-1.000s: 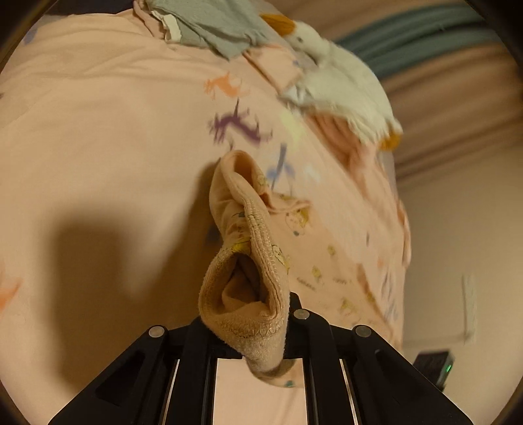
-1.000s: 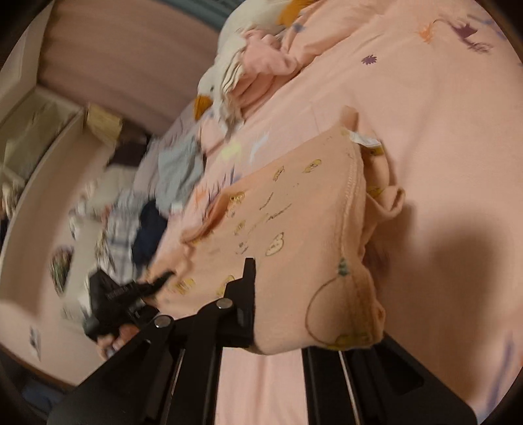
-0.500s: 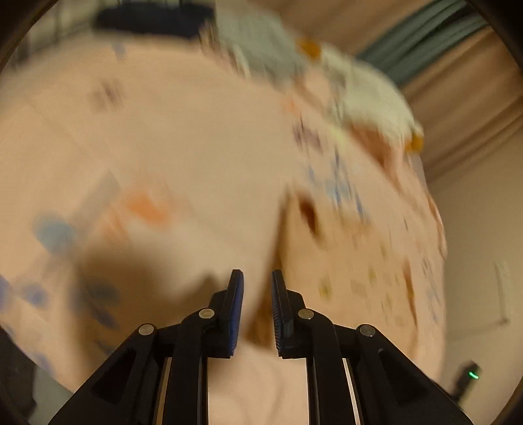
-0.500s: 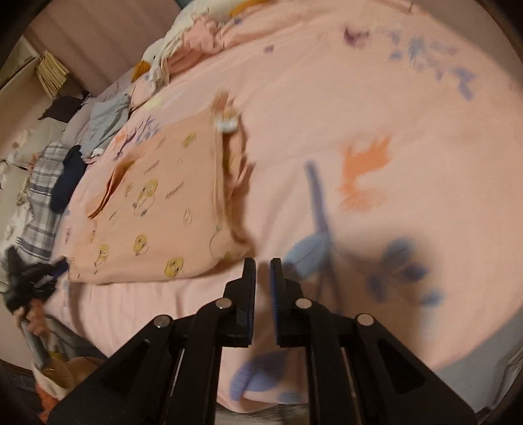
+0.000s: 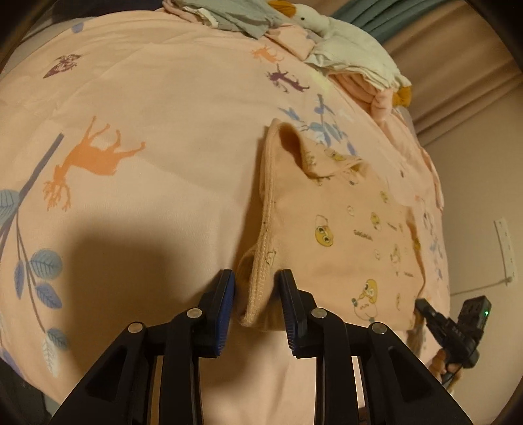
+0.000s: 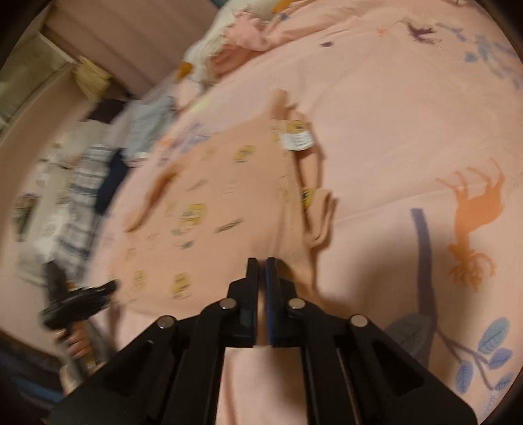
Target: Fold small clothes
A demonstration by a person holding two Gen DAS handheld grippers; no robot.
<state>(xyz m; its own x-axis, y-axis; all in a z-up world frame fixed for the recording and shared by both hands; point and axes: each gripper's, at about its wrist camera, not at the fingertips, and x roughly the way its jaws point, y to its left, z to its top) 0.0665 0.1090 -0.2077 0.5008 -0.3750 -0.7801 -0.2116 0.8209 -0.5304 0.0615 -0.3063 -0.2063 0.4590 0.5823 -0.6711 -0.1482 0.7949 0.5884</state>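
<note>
A small peach garment printed with yellow cartoon birds lies spread on the pink bedsheet. My left gripper is at its left corner. Its jaws are opening, with the ribbed hem bunched loosely between the blue pads. In the right wrist view the same garment shows a white label at its far edge. My right gripper is shut, tips at the garment's near edge. I cannot tell whether cloth is pinched. The right gripper's tips also show at the garment's right corner.
A white plush goose and folded grey and pink clothes lie at the far end of the bed. More clothes, striped and dark, lie blurred beyond the bed's left side. The other hand and gripper appear there.
A second ago both grippers held the garment lifted off the bed. Both let go and it dropped flat. The left jaws now straddle the hem; the right has shut at the near edge.
</note>
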